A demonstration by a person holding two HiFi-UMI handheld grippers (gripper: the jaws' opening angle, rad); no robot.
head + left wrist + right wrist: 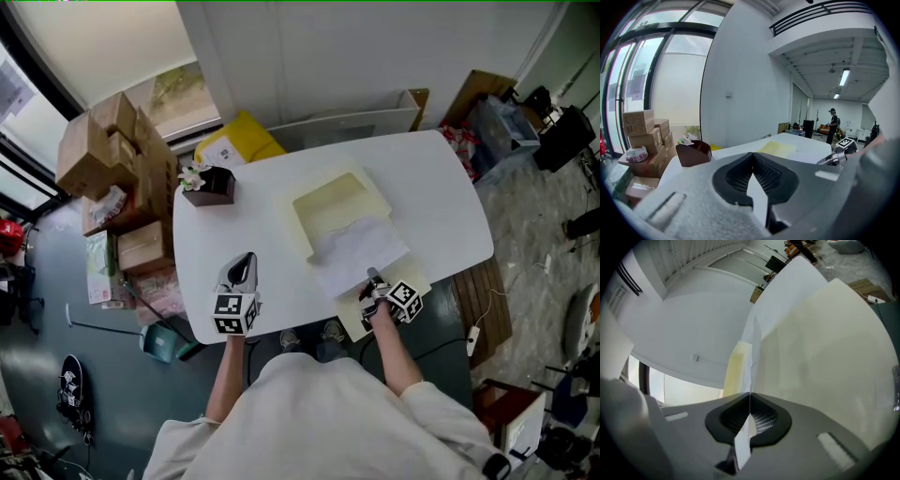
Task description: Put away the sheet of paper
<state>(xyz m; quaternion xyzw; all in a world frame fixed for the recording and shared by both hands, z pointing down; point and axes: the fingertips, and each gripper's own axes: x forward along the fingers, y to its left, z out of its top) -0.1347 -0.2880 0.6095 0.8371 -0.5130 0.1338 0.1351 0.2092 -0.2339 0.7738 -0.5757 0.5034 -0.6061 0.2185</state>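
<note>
Sheet of paper (356,246): white, lying aslant over the near part of an open pale yellow folder (333,202), mid-table.
Right gripper (373,277): jaws pinched together on the sheet's near edge, which runs edge-on between them.
Left gripper (246,261): jaws closed on nothing, low over the white table (262,225), well left of the folder.
Step in hand: apparently settling the sheet into the folder.
Next move: probably a release, then folding the near flap over.
Hard to make out: whether the folder has a pocket. Its near flap overhangs the table edge, partly behind the right gripper.
</note>
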